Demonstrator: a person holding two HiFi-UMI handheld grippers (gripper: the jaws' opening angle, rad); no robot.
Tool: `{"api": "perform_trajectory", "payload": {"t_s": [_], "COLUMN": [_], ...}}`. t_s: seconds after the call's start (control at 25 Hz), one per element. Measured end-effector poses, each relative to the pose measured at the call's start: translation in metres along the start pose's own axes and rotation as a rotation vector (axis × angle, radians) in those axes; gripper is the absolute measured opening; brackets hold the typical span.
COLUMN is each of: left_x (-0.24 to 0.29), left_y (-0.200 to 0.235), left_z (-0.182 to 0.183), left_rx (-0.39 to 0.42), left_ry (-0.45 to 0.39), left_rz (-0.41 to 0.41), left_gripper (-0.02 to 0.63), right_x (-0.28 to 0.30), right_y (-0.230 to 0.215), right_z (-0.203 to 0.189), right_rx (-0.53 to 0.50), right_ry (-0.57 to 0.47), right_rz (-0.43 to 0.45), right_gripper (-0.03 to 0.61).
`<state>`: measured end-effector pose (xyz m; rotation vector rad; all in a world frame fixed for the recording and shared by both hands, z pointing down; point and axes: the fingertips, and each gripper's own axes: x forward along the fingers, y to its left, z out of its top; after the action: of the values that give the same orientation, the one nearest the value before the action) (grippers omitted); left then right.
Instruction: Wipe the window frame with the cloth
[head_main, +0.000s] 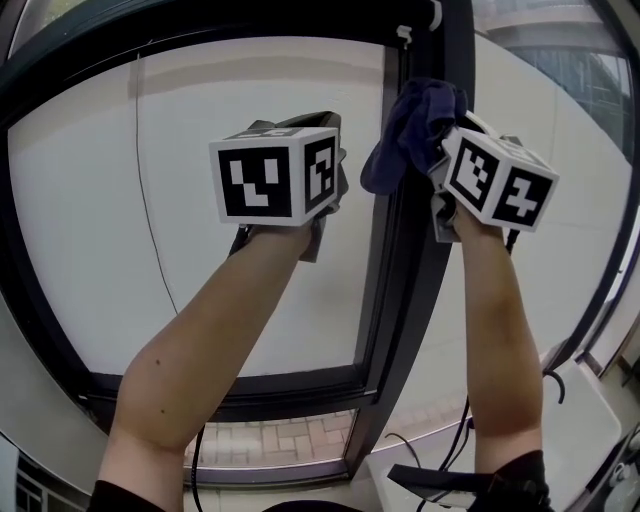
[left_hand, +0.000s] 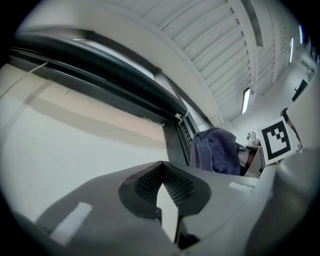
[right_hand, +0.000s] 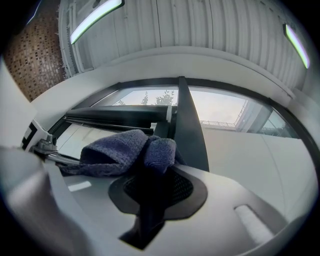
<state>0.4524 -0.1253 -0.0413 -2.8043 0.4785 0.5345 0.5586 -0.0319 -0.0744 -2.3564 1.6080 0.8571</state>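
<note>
A dark blue cloth (head_main: 412, 128) is bunched against the black upright bar of the window frame (head_main: 392, 270), near its top. My right gripper (head_main: 442, 150) is shut on the cloth, which in the right gripper view spills as a cloth (right_hand: 127, 152) out of the jaws over the right gripper (right_hand: 156, 176), in front of the frame bar (right_hand: 190, 131). My left gripper (head_main: 322, 128) is held up before the left pane, left of the bar and apart from the cloth. In the left gripper view the left gripper (left_hand: 161, 169) is shut with nothing in it, and the cloth (left_hand: 216, 151) hangs to its right.
A thin cord (head_main: 150, 225) hangs down the left pane. A small white latch (head_main: 403, 36) sits at the top of the bar. A white ledge (head_main: 585, 425) and black cables (head_main: 450, 462) lie low at the right. Brick paving (head_main: 290, 436) shows below the bottom frame.
</note>
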Motion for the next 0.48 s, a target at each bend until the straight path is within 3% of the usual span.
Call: {"api": "perform_trajectory", "payload": {"t_s": [0.08,0.24,0.48], "left_x": [-0.003,-0.008,-0.018], "left_y": [0.001,0.001,-0.013], "left_z": [-0.009,-0.019,-0.036], "left_rx": [-0.029,-0.013,-0.041], "left_ry": [0.018,0.028,0.047], "left_rz": [-0.002,0.007,-0.039], "left_gripper": [-0.006,-0.006,-0.006], "right_x": [-0.004,-0.012,-0.020], "right_y": [0.002,0.006,0.011], "right_z": [-0.008,-0.021,-0.040], "right_rx": [0.007,0.003,0.006], "right_ry": [0.012,0.031,0.050], "right_rz": [0.008,0.016,0.029], "right_gripper": [0.055,0.055,0.055]}}
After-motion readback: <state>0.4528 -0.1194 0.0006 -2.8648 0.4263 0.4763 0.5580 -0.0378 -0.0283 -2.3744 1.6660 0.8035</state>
